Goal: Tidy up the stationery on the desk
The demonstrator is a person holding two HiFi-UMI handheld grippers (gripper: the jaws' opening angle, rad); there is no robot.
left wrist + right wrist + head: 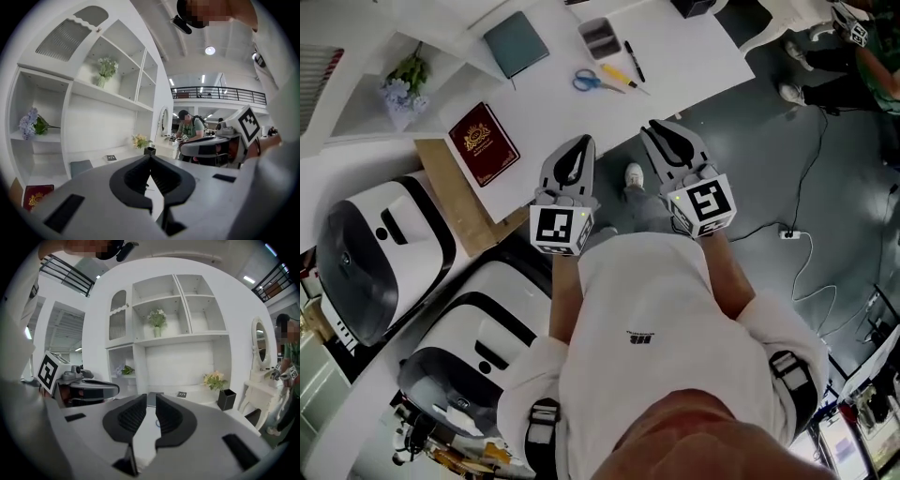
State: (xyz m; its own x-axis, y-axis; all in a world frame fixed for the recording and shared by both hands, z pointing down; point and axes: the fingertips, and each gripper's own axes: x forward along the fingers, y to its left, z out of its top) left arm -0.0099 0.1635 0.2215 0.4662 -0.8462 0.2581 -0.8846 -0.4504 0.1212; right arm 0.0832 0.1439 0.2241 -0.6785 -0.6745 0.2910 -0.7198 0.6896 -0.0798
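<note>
Both tongs are held over the dark floor (750,141), just off the edge of the desk (694,56) and nearer to the person than the scissors (598,82). The left tongs (580,142) are closed, with the jaw tips touching, and nothing is held in them. The right tongs (660,127) are parted by a narrow slit only, and nothing is held there either. The scissors lie on the desk. A yellow pencil (619,77) is seen just right of the scissors, and a black pen (634,59) further right. A grey case (600,37) is placed beyond the scissors, a teal notebook (516,42) beyond them to the left, and a red book (484,142) well to their left.
</note>
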